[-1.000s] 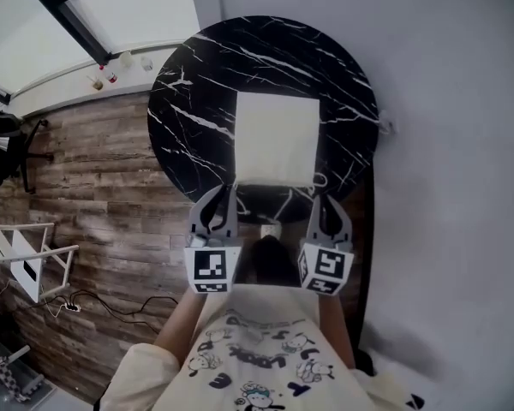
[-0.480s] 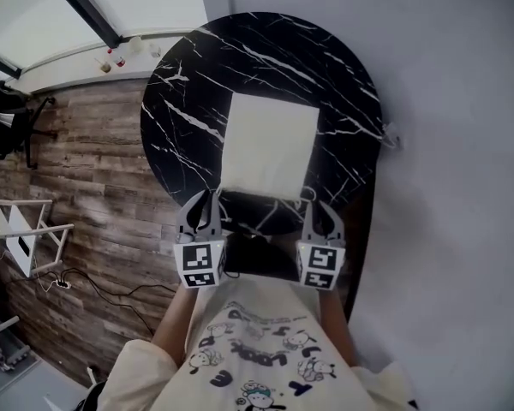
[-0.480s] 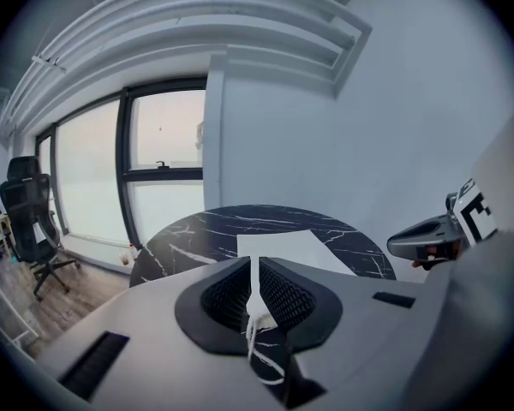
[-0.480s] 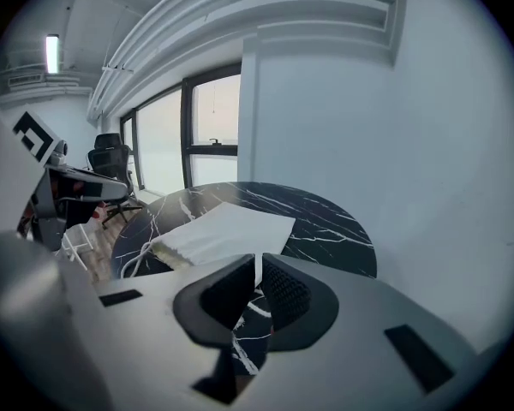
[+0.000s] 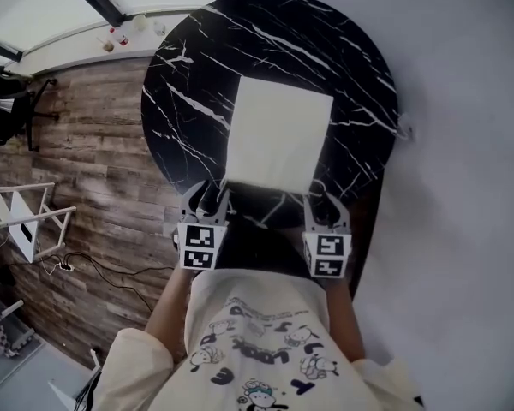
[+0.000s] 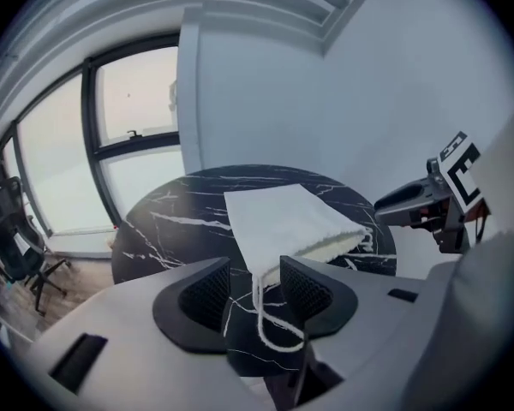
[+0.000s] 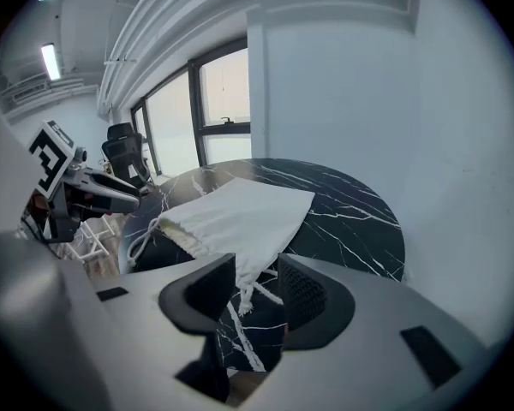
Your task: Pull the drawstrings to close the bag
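Note:
A white cloth drawstring bag (image 5: pixel 278 135) lies flat on the round black marble table (image 5: pixel 188 84), its mouth toward me. My left gripper (image 5: pixel 207 200) is at the bag's near left corner. In the left gripper view (image 6: pixel 255 286) its jaws have just been opening, and the left drawstring loop (image 6: pixel 271 319) hangs between the pads without being pressed. My right gripper (image 5: pixel 325 207) is at the near right corner. Its jaws (image 7: pixel 255 286) have also just been opening, with the knotted right drawstring (image 7: pixel 242 293) loose between them. The bag's mouth (image 6: pixel 330 245) gapes slightly.
The table stands against a pale wall (image 5: pixel 463 144) on the right. Wooden floor (image 5: pixel 94 169), a white rack (image 5: pixel 21 221) and cables lie to the left. A window ledge with small bottles (image 5: pixel 124 34) is at the far left, and an office chair (image 7: pixel 124 157) stands nearby.
Both grippers have come down and forward to the bag's near corners. Their jaws, together before, now stand apart around the drawstrings.

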Available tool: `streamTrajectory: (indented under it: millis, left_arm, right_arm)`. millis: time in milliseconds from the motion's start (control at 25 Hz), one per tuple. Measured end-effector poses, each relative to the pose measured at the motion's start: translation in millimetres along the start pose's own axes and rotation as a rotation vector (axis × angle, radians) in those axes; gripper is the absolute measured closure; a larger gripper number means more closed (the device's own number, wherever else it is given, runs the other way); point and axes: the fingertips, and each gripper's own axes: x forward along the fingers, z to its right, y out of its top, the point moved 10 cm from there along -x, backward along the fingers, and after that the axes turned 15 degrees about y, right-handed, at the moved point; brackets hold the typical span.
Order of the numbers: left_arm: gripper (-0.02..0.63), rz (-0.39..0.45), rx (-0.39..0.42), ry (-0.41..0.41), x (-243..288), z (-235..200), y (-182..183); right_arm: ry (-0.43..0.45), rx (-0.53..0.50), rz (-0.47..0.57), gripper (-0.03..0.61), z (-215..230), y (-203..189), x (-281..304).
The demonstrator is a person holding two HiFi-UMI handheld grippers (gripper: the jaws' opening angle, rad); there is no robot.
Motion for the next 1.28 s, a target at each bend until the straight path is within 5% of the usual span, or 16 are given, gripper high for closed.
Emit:
streamTrajectory:
  millis: [360, 840, 1160, 1280]
  left_arm:
    - [0.397, -0.132, 0.117, -0.058, 38.5, 10.4, -24.2]
    - [0.397, -0.201, 0.132, -0.115, 60.9, 16.2, -27.9]
    - [0.422, -0.224, 0.131, -0.132, 65.4, 19.9, -28.8]
    - [0.519, -0.241, 0.125, -0.105, 65.8, 19.8, -28.0]
  right_arm:
    - [0.061, -0.111, -0.145, 0.384, 6.8, -11.6, 23.2]
    - [0.157, -0.161, -0.308, 0.382, 16.7, -19.6, 49.9]
    - [0.158, -0.195, -0.354, 0.502, 12.5, -25.9, 54.8]
    - [0.13, -0.202, -0.345, 0.515, 11.2, -27.8, 54.4]
